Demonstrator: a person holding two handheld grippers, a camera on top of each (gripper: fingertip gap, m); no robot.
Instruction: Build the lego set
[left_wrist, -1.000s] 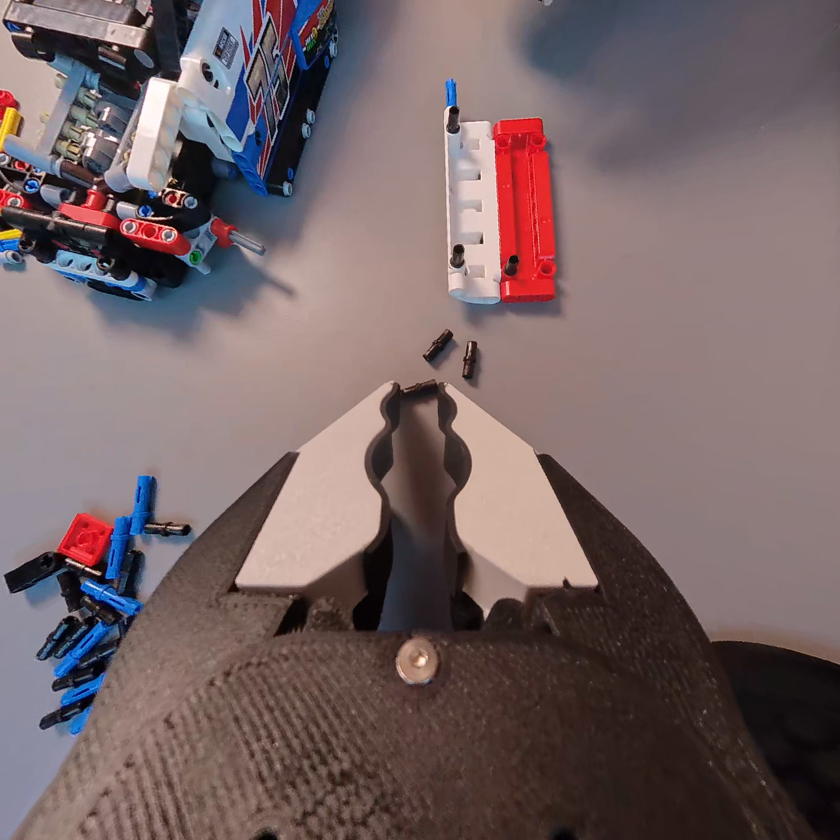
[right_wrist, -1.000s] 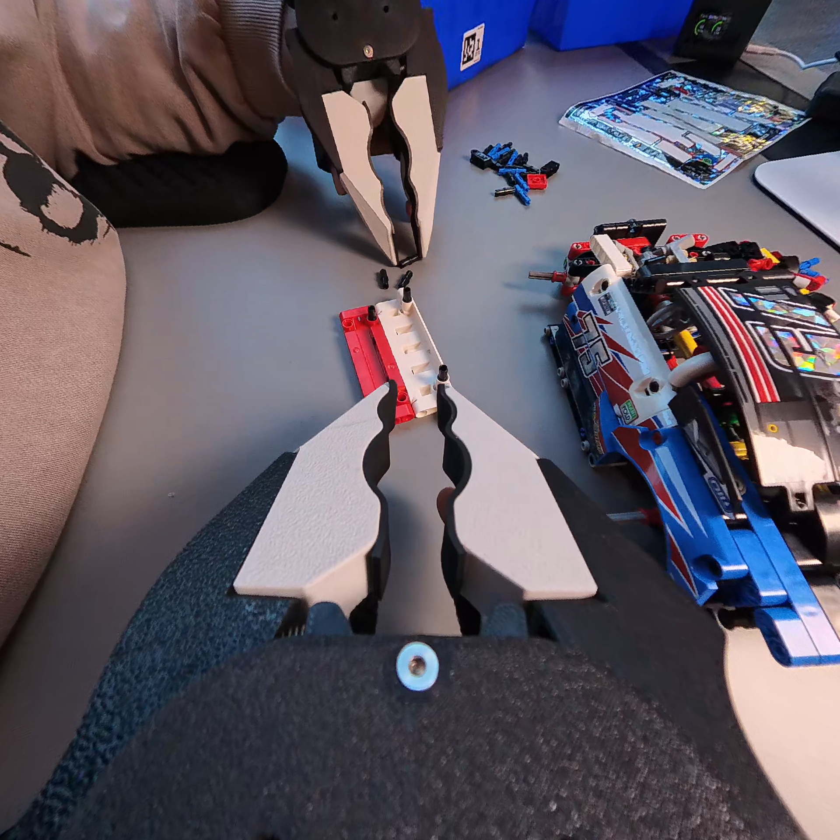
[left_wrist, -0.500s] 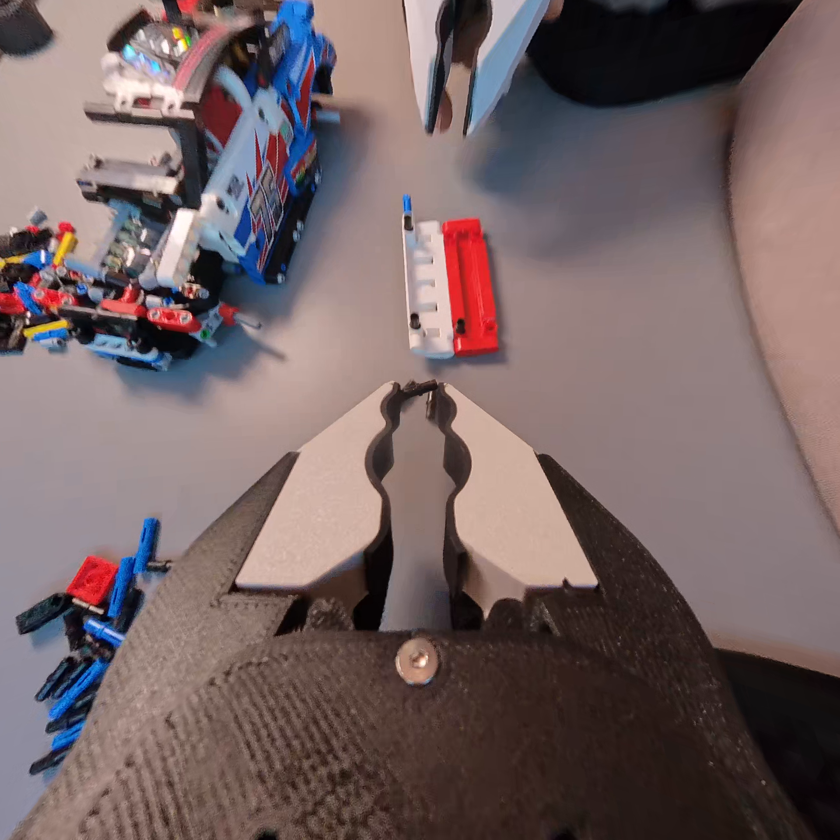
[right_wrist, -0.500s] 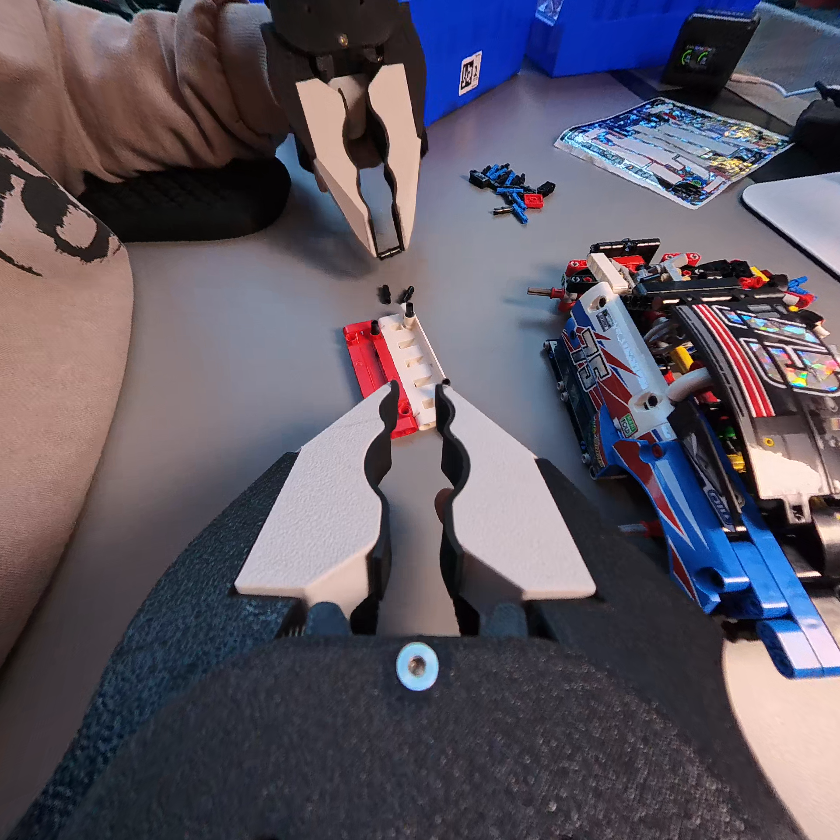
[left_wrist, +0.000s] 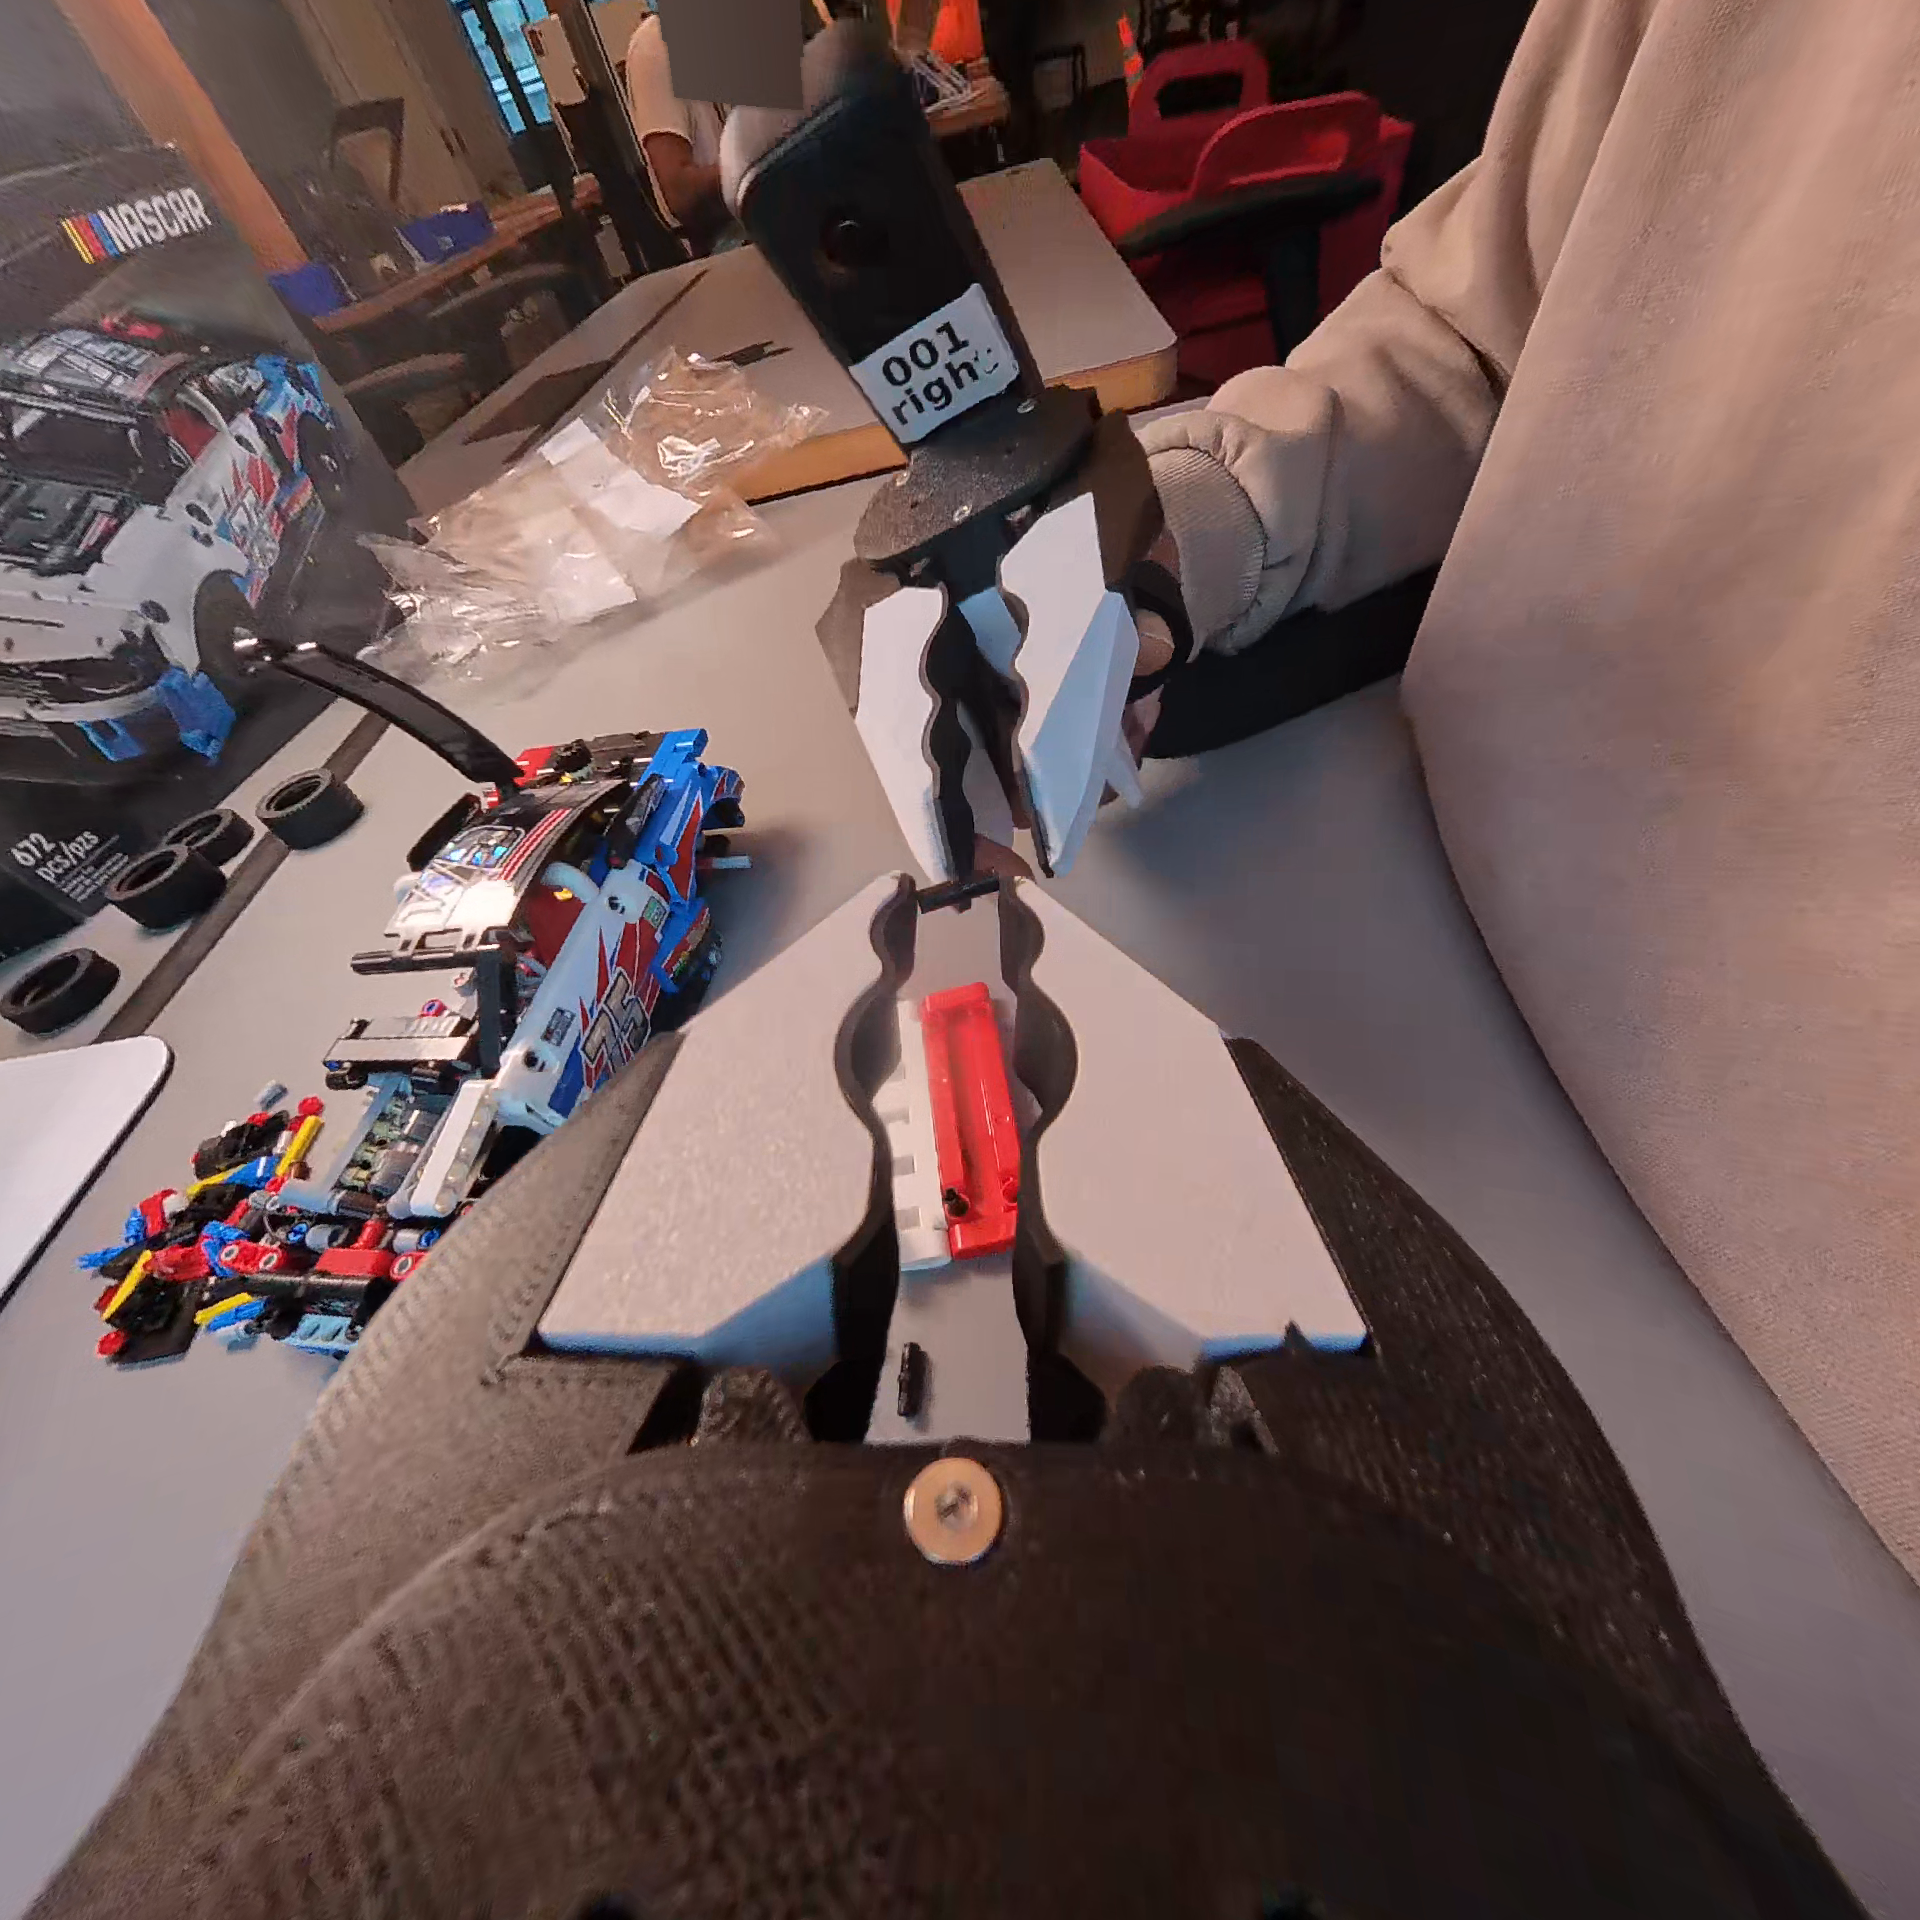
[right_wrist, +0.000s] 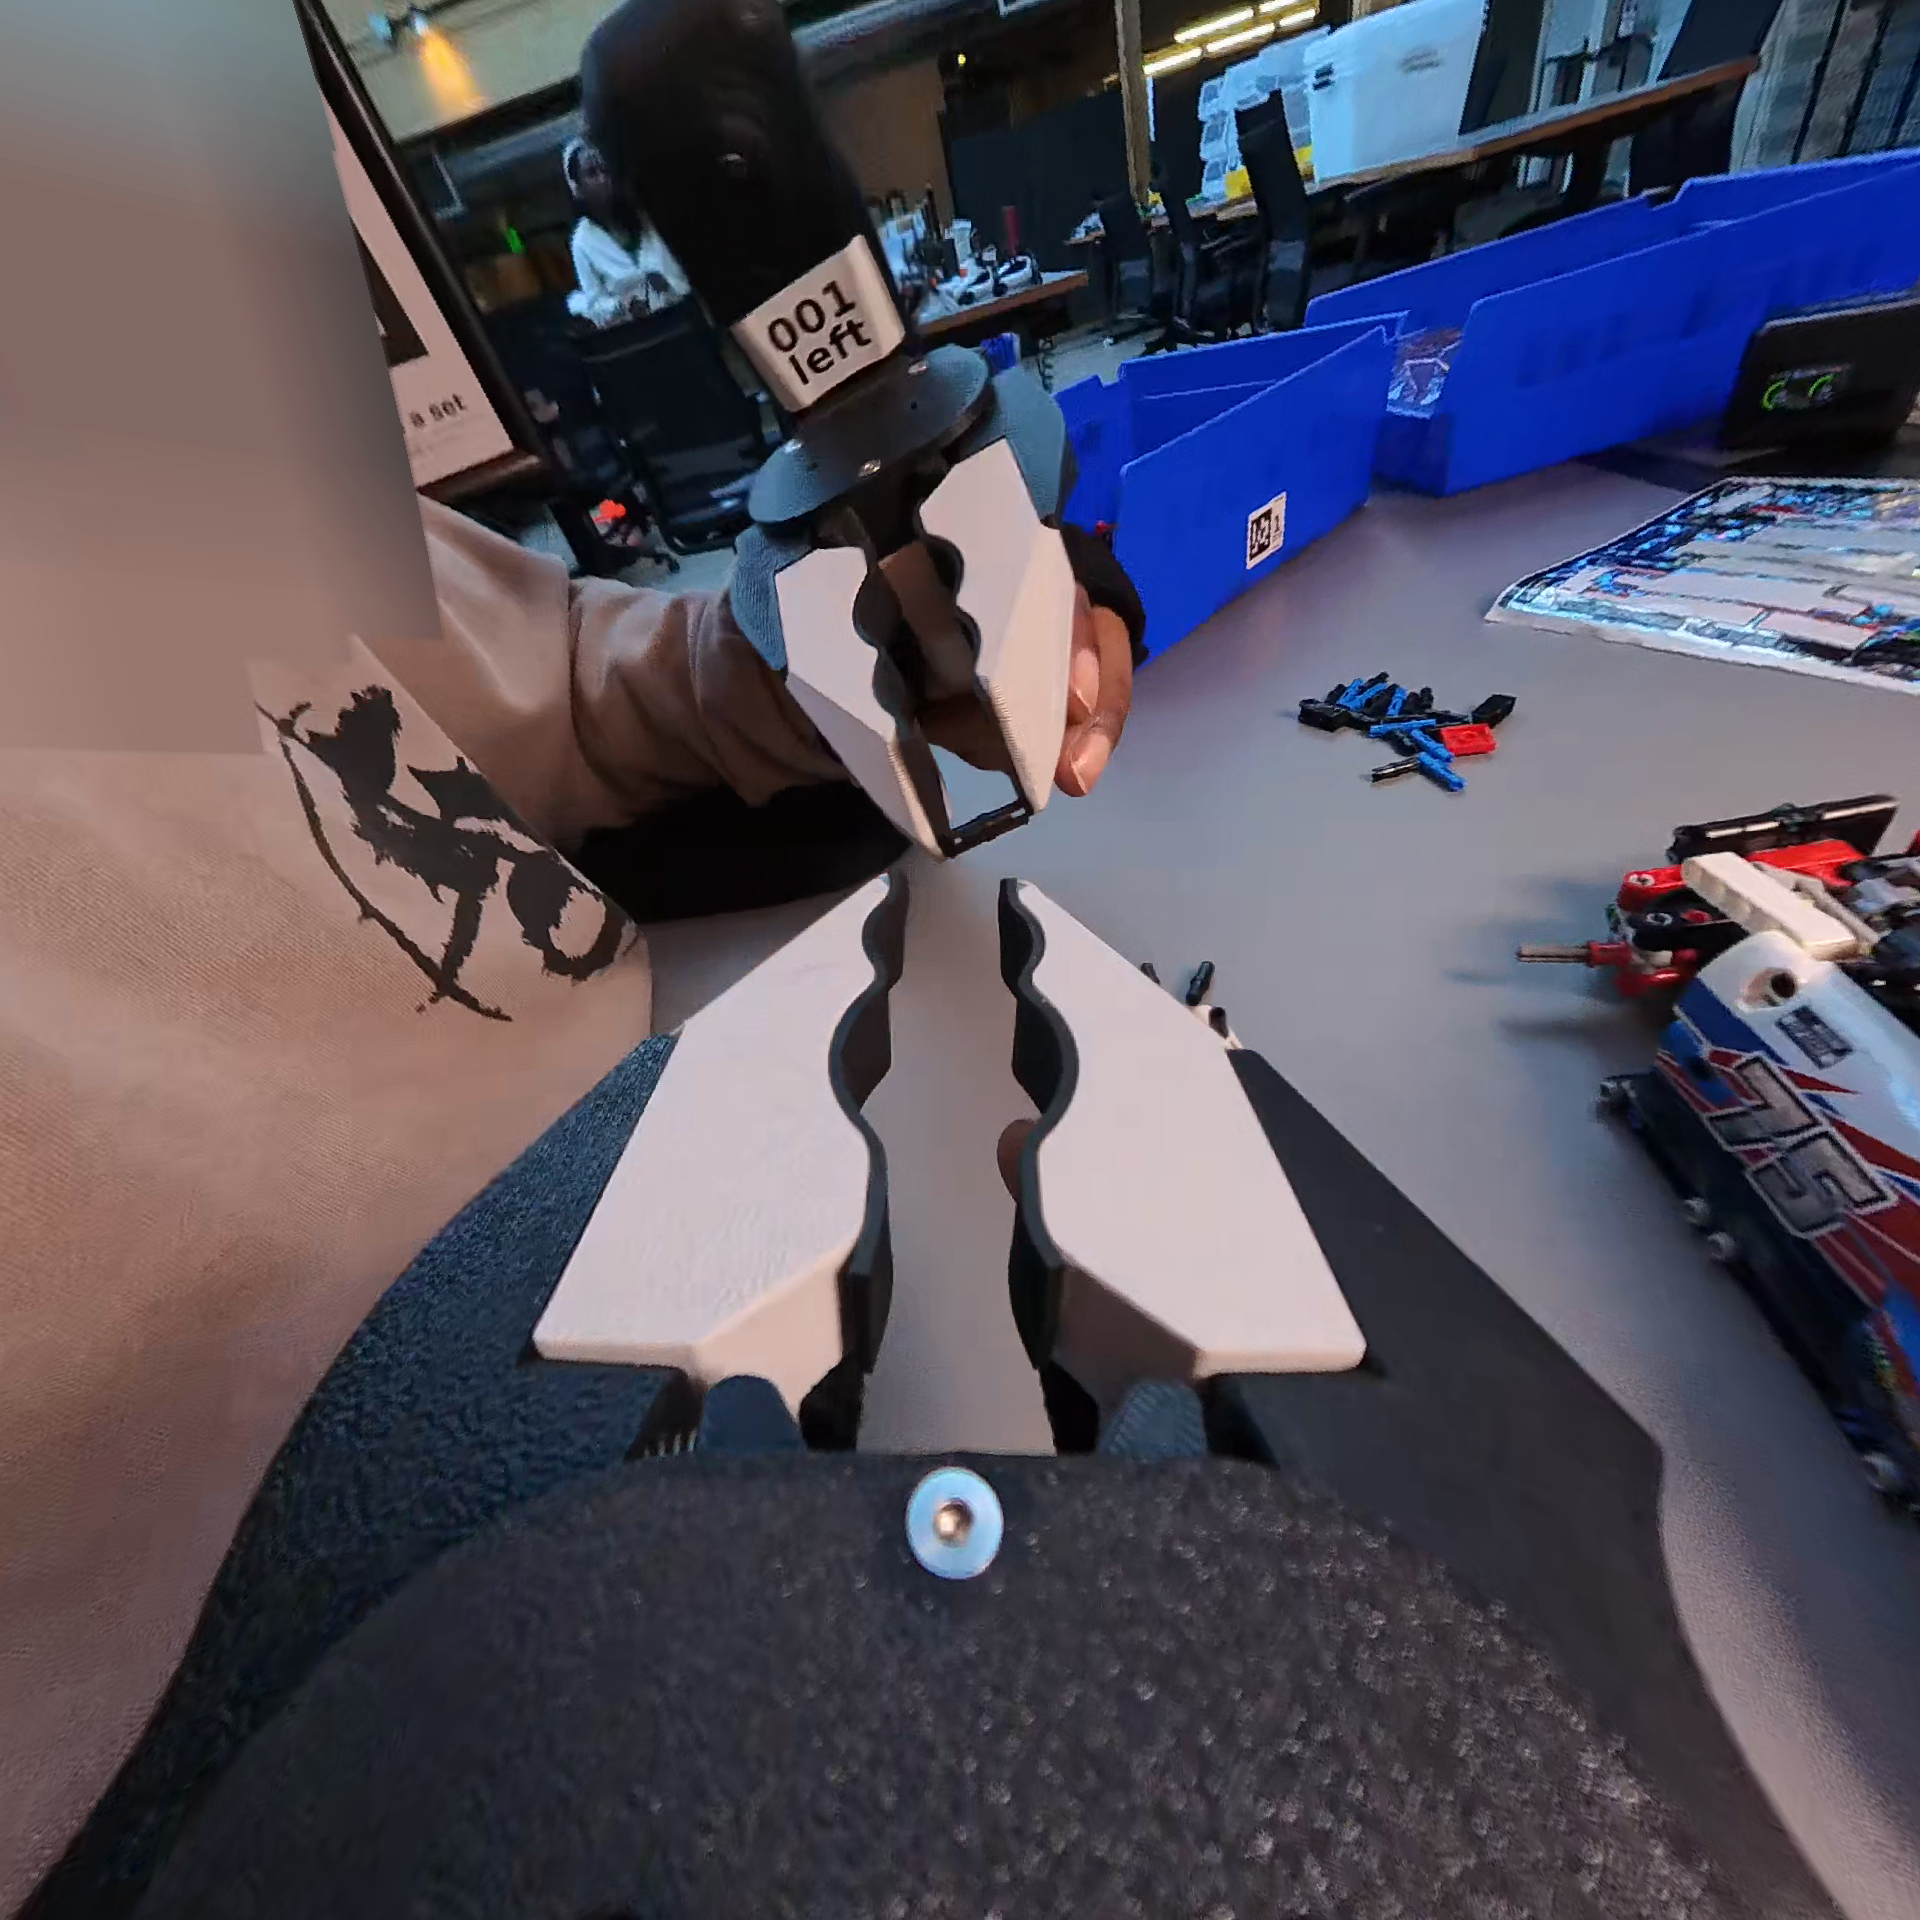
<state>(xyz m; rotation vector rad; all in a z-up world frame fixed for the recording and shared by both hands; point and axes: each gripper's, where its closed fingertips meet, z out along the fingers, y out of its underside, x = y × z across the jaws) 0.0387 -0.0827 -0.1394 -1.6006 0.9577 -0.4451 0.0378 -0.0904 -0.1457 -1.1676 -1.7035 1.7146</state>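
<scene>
Left wrist view showed my left gripper (left_wrist: 958, 891) up in the air, with a small black pin (left_wrist: 956, 894) pinched crosswise between its tips. A second before, that gripper was low over the table (left_wrist: 1299, 935), right where the loose pins lay. So the pin was picked up, and I think that step was done.

Under the raised gripper I saw one more black pin (left_wrist: 910, 1379) on the table. Past it lay the red panel (left_wrist: 975, 1117) and the white panel (left_wrist: 906, 1132), side by side and touching. Off to the left was the car (left_wrist: 561, 966), half built, with a pile of small parts (left_wrist: 208, 1236) beside it.

Next came my right gripper (left_wrist: 1003, 868). It was down by the panels before, and now it was lifted too, tip to tip with the left one. Its fingers were apart and held nothing.

Right wrist view showed the same thing from the other side: open fingers (right_wrist: 769, 1122) pointed at the left gripper (right_wrist: 987, 826) and its pin (right_wrist: 987, 826). Farther off lay a little heap of blue and black pins (right_wrist: 1403, 727), blue bins (right_wrist: 1455, 416) and a booklet (right_wrist: 1745, 592).

I guessed the pin would be passed over or turned, then pushed into a panel. It was tiny, so it could slip.
</scene>
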